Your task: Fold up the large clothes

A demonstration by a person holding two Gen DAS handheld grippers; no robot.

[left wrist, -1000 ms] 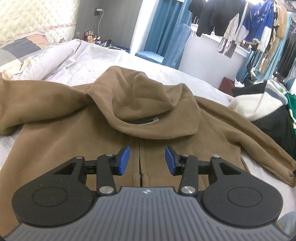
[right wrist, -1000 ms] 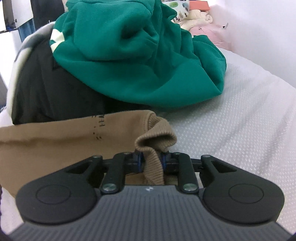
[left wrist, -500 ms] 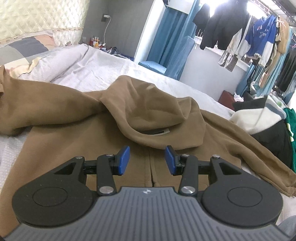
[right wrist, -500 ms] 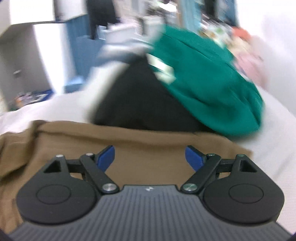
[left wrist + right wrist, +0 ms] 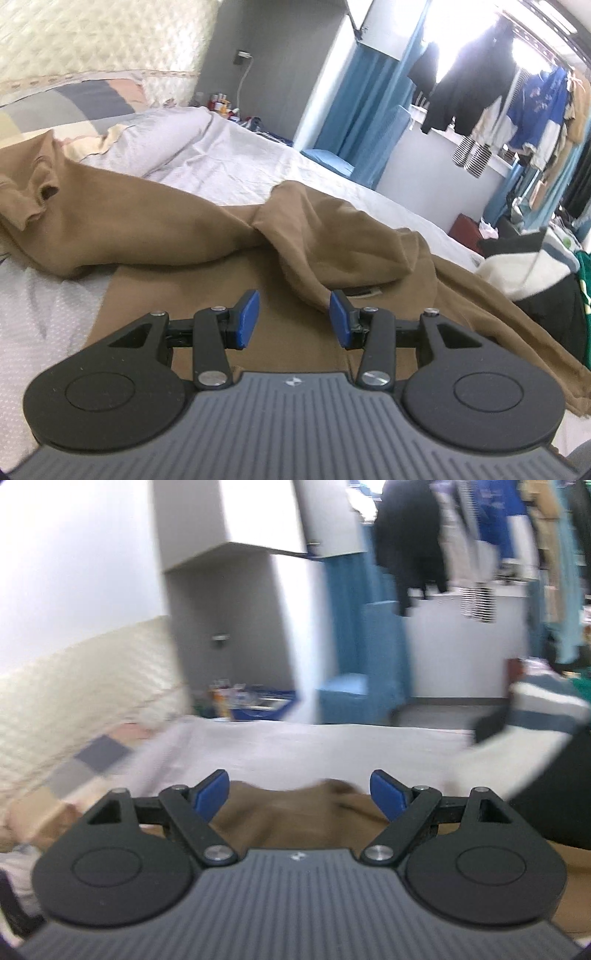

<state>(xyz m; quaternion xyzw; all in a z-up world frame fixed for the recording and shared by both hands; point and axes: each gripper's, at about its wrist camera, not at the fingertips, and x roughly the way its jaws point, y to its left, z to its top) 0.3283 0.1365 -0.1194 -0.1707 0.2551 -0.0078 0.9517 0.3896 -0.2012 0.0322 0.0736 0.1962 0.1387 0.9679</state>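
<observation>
1. Brown hoodie (image 5: 207,236) lies spread on the bed (image 5: 236,162), hood toward the far side.
2. Right gripper (image 5: 298,794) has let go of the sleeve cuff it pinched a second ago — jaws wide, empty, hoodie below them.
3. Sleeve placement looks finished.
4. Left gripper (image 5: 293,317) is half open, empty — above the hoodie's chest, nearer than the hood.

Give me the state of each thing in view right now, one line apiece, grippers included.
brown hoodie: spread front-up on the bed, not yet folded.
hood: lying rumpled over the collar.
left sleeve: stretched out sideways, cuff crumpled.
left gripper: open, nothing between its pads, above the hoodie's chest.
right gripper: open wide, holding nothing; view blurred.
bed: covered by a wrinkled white sheet.
pile of clothes: heaped, unfolded, beside the hoodie.
</observation>
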